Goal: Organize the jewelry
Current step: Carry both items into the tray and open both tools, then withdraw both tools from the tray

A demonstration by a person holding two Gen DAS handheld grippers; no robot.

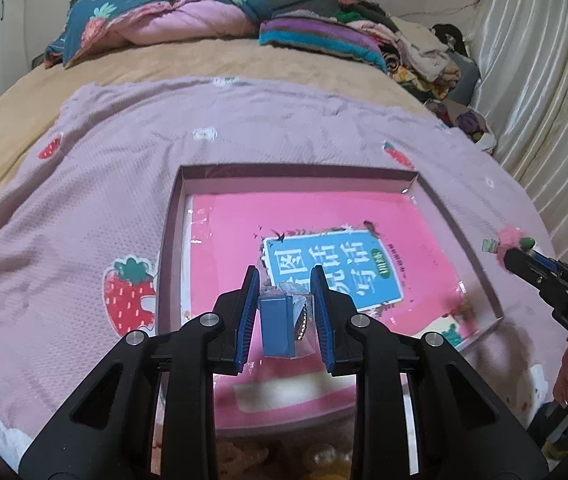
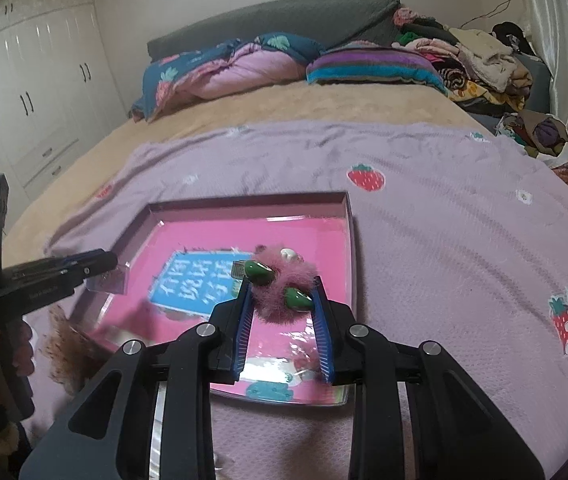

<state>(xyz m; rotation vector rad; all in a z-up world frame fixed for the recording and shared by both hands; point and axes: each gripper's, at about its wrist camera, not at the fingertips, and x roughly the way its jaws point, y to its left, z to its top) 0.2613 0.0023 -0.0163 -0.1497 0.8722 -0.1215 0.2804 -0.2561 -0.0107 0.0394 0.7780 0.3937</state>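
Observation:
A shallow box tray (image 1: 460,220) with a pink printed lining lies on the bed; it also shows in the right wrist view (image 2: 350,240). My left gripper (image 1: 286,280) is shut on a small clear packet with a blue card (image 1: 279,320), held over the tray's near part. My right gripper (image 2: 281,284) is shut on a pink fluffy hair clip with green beads (image 2: 279,284), held above the tray's right side. From the left wrist view the right gripper (image 1: 508,252) and its clip (image 1: 510,238) sit at the tray's right edge. The left gripper (image 2: 111,262) and its packet (image 2: 109,280) show at the tray's left side.
A lilac strawberry-print blanket (image 1: 103,184) covers the tan bed (image 1: 203,64). Folded quilts (image 1: 155,20) and a clothes pile (image 1: 412,48) lie at the head. A brown fluffy item (image 2: 63,348) lies by the tray's near left corner. Wardrobes (image 2: 31,92) stand at the left, curtains (image 1: 544,80) at the right.

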